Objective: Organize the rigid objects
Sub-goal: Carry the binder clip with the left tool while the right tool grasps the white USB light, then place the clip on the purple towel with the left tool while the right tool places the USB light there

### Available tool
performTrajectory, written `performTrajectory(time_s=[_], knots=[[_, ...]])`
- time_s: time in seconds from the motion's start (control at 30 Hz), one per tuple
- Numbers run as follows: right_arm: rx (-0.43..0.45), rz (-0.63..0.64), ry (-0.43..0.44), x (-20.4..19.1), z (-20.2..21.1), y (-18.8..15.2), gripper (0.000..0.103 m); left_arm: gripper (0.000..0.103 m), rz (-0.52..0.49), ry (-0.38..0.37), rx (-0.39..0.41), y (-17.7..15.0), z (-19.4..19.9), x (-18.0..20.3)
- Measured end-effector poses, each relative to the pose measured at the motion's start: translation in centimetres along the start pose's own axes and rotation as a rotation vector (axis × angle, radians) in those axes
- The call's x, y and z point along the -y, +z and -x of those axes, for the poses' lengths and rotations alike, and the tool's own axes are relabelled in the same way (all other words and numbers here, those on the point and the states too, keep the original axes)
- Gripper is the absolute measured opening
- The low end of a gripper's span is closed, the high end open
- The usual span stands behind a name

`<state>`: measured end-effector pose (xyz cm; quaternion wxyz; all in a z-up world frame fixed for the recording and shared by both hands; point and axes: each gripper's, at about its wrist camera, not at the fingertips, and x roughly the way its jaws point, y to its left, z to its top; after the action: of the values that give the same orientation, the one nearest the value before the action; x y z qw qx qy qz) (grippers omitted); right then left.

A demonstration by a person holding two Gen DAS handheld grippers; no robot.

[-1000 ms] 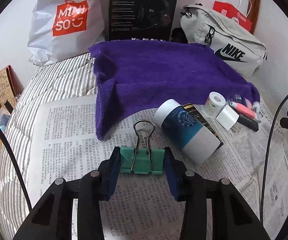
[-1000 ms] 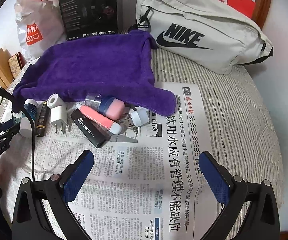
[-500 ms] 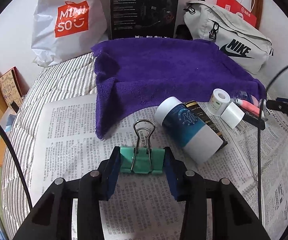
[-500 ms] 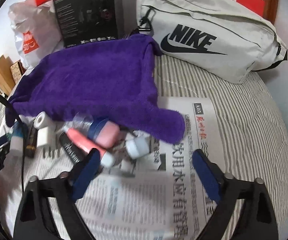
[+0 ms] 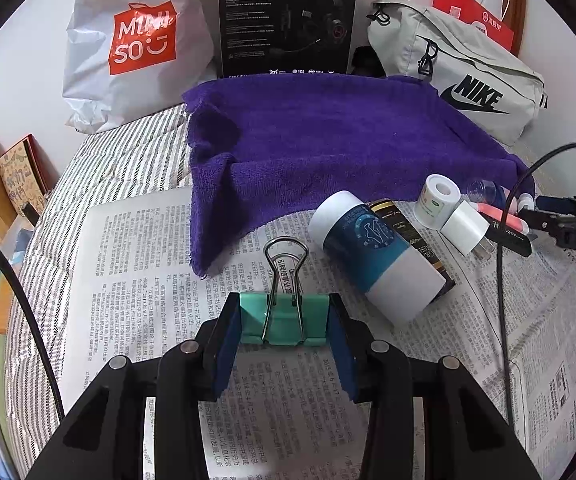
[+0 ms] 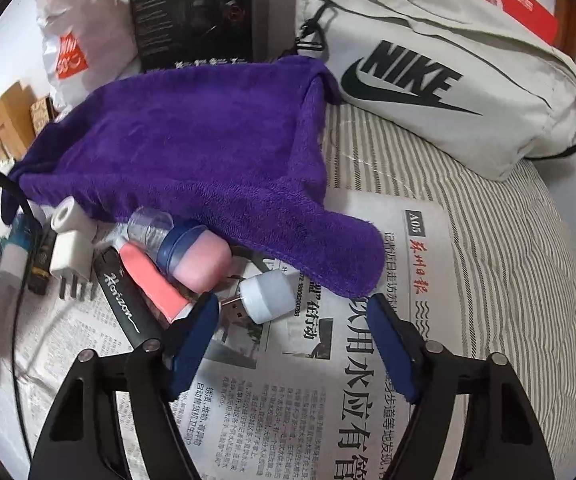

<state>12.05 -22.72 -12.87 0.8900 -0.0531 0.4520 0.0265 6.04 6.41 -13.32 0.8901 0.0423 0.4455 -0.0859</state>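
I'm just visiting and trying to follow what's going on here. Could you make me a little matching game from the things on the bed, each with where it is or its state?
Things:
1. green binder clip
2. purple towel
3. small white USB light
4. Nike bag

Places or states:
A. lying on newspaper just ahead of the open right claw
B. at the back, beside the black box
C. clamped in the left claw
D. spread over the striped bedding

Pairs: 1-C, 2-D, 3-A, 4-B

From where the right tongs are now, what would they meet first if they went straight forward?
Probably the small white USB light, lying just ahead of the open right tongs on the newspaper; the purple towel lies beyond. Depth is uncertain.
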Motion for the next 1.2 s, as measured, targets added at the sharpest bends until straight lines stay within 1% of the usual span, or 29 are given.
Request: performTrajectory(time_s=[0.07, 0.13, 0.17, 0.2, 0.23, 0.33, 0.53, 0.6, 0.73, 0.83, 1.03, 1.2], knots=[[0.005, 0.013, -0.003, 0.0, -0.2, -0.1, 0.07, 0.04, -0.001, 0.0, 0.0, 0.0, 0.0, 0.0], [0.017, 0.019, 0.011, -0.2, 0.0, -0.1, 0.054, 0.04, 0.0, 0.0, 0.001, 0.0, 0.0, 0.1], [0.025, 0.025, 0.027, -0.3, 0.1, -0.2, 0.048, 0.04, 0.001, 0.001, 0.002, 0.0, 0.0, 0.1], [0.032, 0.032, 0.034, -0.4, 0.1, -0.1, 0.039, 0.04, 0.001, 0.0, 0.003, 0.0, 0.1, 0.0], [0.039, 0.044, 0.04, -0.6, 0.1, -0.1, 0.036, 0.04, 0.002, 0.0, 0.004, 0.0, 0.1, 0.1], [0.029, 0.058, 0.03, -0.9, 0.3, 0.0, 0.036, 0.04, 0.004, -0.003, -0.002, -0.1, 0.2, 0.2], [0.004, 0.023, 0.054, -0.3, 0.7, -0.5, 0.036, 0.039, 0.017, -0.005, -0.005, -0.3, 0.5, 0.3], [-0.011, 0.016, 0.063, -0.1, 0.9, -0.5, 0.036, 0.039, 0.023, -0.012, -0.011, -0.3, 0.7, 0.2], [-0.012, 0.0, 0.071, 0.3, 1.6, -0.3, 0.036, 0.039, 0.06, -0.036, -0.025, -0.2, 1.1, -0.2], [0.005, -0.006, 0.073, 0.5, 2.4, 0.0, 0.036, 0.039, 0.061, -0.028, -0.019, 0.1, 1.8, -0.1], [0.052, -0.01, 0.071, 0.9, 4.5, 1.0, 0.036, 0.039, 0.044, -0.012, 0.017, 1.2, 4.6, -0.1], [0.078, -0.01, 0.078, 1.0, 5.5, 2.0, 0.036, 0.039, 0.047, 0.003, 0.045, 2.3, 6.4, -0.8]])
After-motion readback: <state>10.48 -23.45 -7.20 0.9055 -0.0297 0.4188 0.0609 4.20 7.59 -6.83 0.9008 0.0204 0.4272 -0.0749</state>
